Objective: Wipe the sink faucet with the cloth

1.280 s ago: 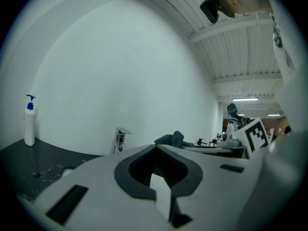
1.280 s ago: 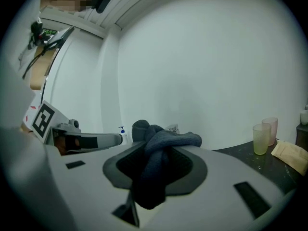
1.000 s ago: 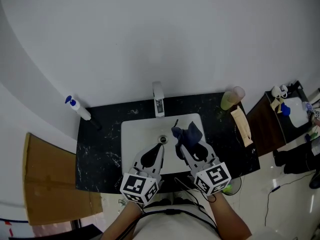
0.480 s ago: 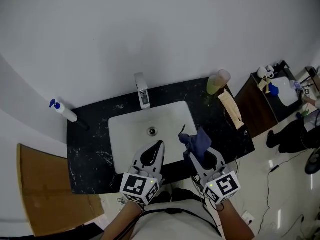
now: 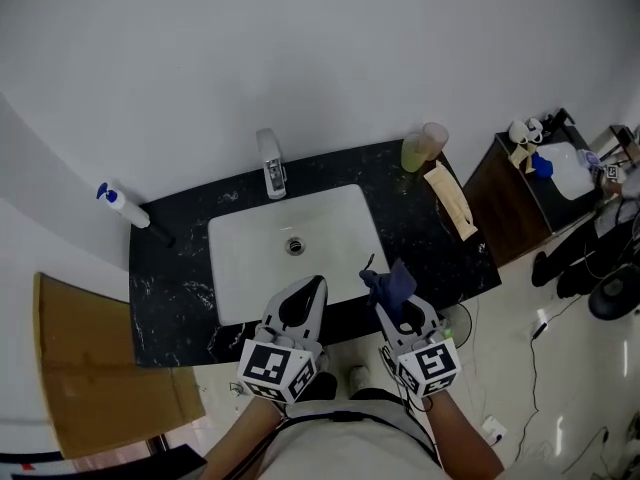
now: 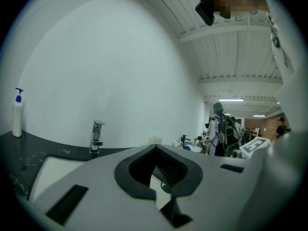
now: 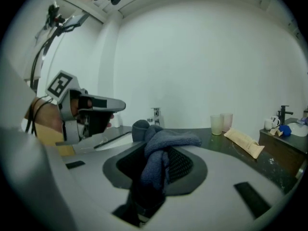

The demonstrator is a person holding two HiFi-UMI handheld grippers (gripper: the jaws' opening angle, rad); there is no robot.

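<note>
The chrome faucet (image 5: 270, 164) stands at the back of the white sink (image 5: 245, 258) set in a black counter (image 5: 175, 288). My right gripper (image 5: 390, 296) is shut on a dark blue cloth (image 5: 389, 281), which bunches between its jaws over the counter's front edge, right of the basin. In the right gripper view the cloth (image 7: 161, 150) fills the jaws, with the faucet (image 7: 155, 115) well beyond. My left gripper (image 5: 313, 288) is shut and holds nothing, at the sink's front edge. From the left gripper view the faucet (image 6: 96, 136) is far off.
A white spray bottle (image 5: 122, 205) stands at the counter's back left. Two cups (image 5: 424, 146) and a beige packet (image 5: 450, 202) are at the right. Brown cardboard (image 5: 95, 368) leans at the left, and a dark side table (image 5: 525, 203) is at the right. A person (image 6: 219, 131) stands in the background.
Both grippers have drawn back from over the basin toward the counter's front edge, away from the faucet. The cloth stays in the right gripper.
</note>
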